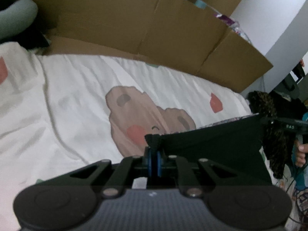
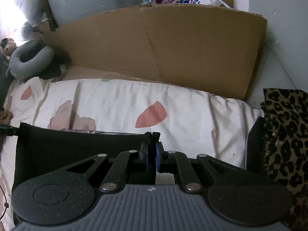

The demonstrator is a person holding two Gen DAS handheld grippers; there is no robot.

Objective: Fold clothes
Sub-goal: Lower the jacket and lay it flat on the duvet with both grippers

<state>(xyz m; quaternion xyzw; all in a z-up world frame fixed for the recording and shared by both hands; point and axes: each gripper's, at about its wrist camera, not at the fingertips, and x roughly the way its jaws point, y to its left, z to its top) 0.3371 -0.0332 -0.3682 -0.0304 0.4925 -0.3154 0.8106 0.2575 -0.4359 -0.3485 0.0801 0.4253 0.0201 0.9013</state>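
A black garment (image 1: 211,146) is held stretched between both grippers above the bed. My left gripper (image 1: 153,154) is shut on its left corner. In the left wrist view the cloth runs right to the other gripper (image 1: 288,127), held by a hand. My right gripper (image 2: 152,152) is shut on the garment's right corner, and the black cloth (image 2: 77,146) spreads to its left. A leopard-print garment (image 2: 284,134) lies at the right of the bed; it also shows in the left wrist view (image 1: 273,130).
The bed has a white cover (image 1: 77,96) with a brown bear print and pink patches. A large cardboard sheet (image 2: 163,50) stands along the bed's far side. A grey neck pillow (image 2: 30,57) lies at the far left. A white wall (image 1: 269,15) is at the right.
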